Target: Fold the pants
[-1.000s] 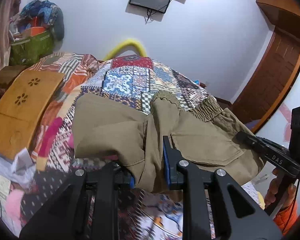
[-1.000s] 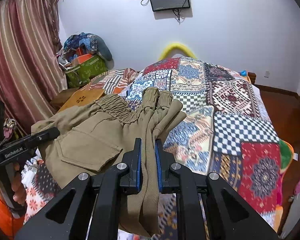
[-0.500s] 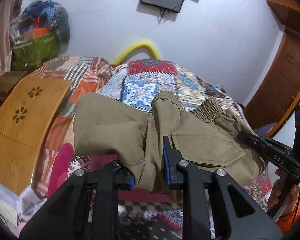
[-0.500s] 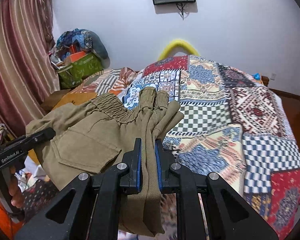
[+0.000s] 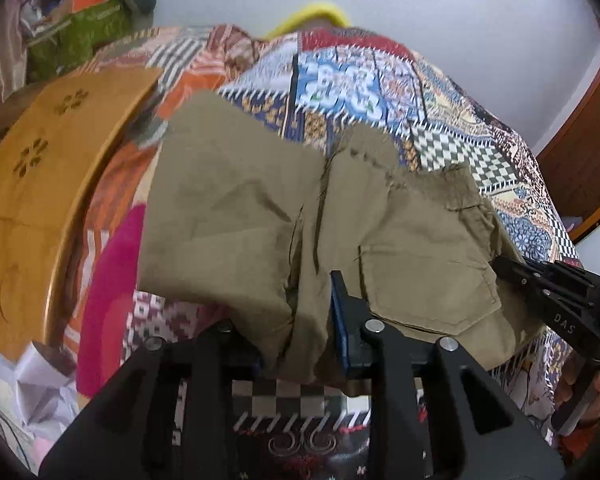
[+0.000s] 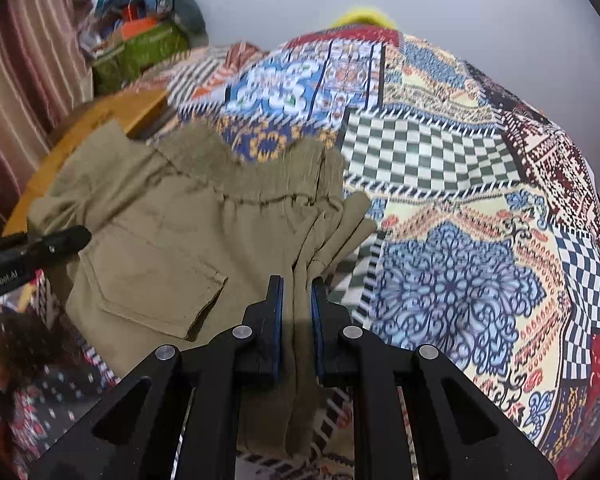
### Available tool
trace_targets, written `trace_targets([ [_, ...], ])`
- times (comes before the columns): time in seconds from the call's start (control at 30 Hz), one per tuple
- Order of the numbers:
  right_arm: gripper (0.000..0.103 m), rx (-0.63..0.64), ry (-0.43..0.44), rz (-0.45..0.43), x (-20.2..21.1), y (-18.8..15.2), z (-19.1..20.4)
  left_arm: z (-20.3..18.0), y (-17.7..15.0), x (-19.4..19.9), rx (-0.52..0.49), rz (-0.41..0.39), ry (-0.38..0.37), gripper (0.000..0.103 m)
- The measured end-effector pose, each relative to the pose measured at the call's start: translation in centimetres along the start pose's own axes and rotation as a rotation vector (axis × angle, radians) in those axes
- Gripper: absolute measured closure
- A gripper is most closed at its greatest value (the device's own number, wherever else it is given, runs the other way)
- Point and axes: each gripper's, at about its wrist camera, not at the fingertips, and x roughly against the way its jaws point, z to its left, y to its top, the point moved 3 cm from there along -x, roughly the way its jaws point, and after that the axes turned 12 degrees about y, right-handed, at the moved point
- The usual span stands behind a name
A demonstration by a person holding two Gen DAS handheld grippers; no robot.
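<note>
Left wrist view shows the left gripper (image 5: 300, 320) with jaws clenched on a bunched fold of the pants (image 5: 400, 248), which fill the frame's middle above the bed (image 5: 440, 108). Right gripper (image 6: 297, 320) likewise pinches a pleated edge. Judged mid-fold, carrying; next calls for lowering both ends together flat.

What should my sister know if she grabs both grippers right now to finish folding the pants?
Left gripper: shut on a bunched fold of the khaki cotton pants.
Right gripper: shut on the stacked edge layers of the same pants.
Where: the pants hang between the two grippers above the colourful patchwork bedspread, back pocket facing up, elastic waistband on the far side.
Done: the pants look folded at least once, layers stacked at the right gripper.
Left: lay them flat on the bedspread, probably fold again, then let go.
</note>
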Motion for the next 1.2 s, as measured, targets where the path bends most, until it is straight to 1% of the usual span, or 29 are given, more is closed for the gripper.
trace_targets([
  [0.03,0.084,0.014,-0.01,0.019,0.0,-0.2,-0.1,0.2,-0.2,0.0,0.008,0.014,0.003,0.066],
  [0.1,0.078,0.025,-0.017,0.031,0.2,-0.3,-0.2,1.1,-0.6,0.3,0.038,0.036,0.003,0.059],
  [0.17,0.073,0.024,-0.011,0.029,1.2,-0.5,-0.3,2.0,-0.8,1.0,0.067,0.044,-0.013,0.056],
  [0.23,0.071,0.039,-0.021,0.0,2.6,-0.5,-0.2,3.2,-1.0,2.2,0.087,0.041,-0.026,0.054],
  [0.27,0.071,0.047,-0.024,-0.014,2.9,-0.3,-0.2,3.6,-1.1,2.9,0.085,0.034,-0.024,0.054],
  [0.33,0.07,0.052,-0.009,-0.05,4.0,0.1,-0.1,4.4,-0.9,4.5,0.073,-0.007,0.038,0.054],
  [0.37,0.069,0.05,0.012,-0.073,4.7,0.3,0.0,4.6,-0.7,5.2,0.067,-0.029,0.053,0.054],
  [0.43,0.065,0.037,0.053,-0.095,5.2,0.8,0.5,5.2,-0.1,6.4,0.081,-0.073,0.059,0.054],
  [0.5,0.064,0.026,0.098,-0.085,4.7,1.0,1.1,5.4,0.7,6.5,0.097,-0.083,0.049,0.054],
  [0.57,0.064,0.026,0.124,-0.055,3.3,1.0,2.0,4.8,1.4,5.8,0.099,-0.075,0.03,0.061],
  [0.63,0.064,0.036,0.124,-0.019,1.8,0.6,2.5,4.0,1.9,4.2,0.078,-0.037,0.021,0.079],
  [0.7,0.064,0.045,0.122,0.024,0.5,0.0,2.9,3.4,1.8,1.7,0.061,0.033,0.026,0.083],
  [0.73,0.064,0.047,0.117,0.043,0.0,-0.4,2.8,3.5,1.5,0.2,0.044,0.069,0.072,0.086],
  [0.77,0.064,0.053,0.117,0.056,-0.2,-0.8,2.7,3.8,1.2,-0.7,0.028,0.092,0.113,0.086],
  [0.83,0.066,0.068,0.119,0.069,-0.3,-1.4,2.4,4.9,-0.1,-2.1,0.018,0.135,0.15,0.086],
  [0.9,0.067,0.089,0.112,0.076,-0.3,-1.7,2.3,5.9,-0.8,-1.9,0.017,0.143,0.153,0.086],
  [0.97,0.067,0.107,0.079,0.083,-0.1,-2.0,2.3,6.7,-1.2,-1.2,-0.016,0.135,0.221,0.086],
  [1.03,0.067,0.113,0.065,0.08,0.1,-2.1,2.3,7.5,-1.4,-0.6,-0.043,0.136,0.279,0.086],
  [1.1,0.066,0.091,0.086,0.06,0.8,-1.9,2.2,8.3,-1.3,0.2,-0.035,0.122,0.273,0.086],
  [1.2,0.064,0.054,0.131,0.012,2.4,-1.3,2.2,8.3,-0.8,2.3,0.008,0.072,0.204,0.086],
])
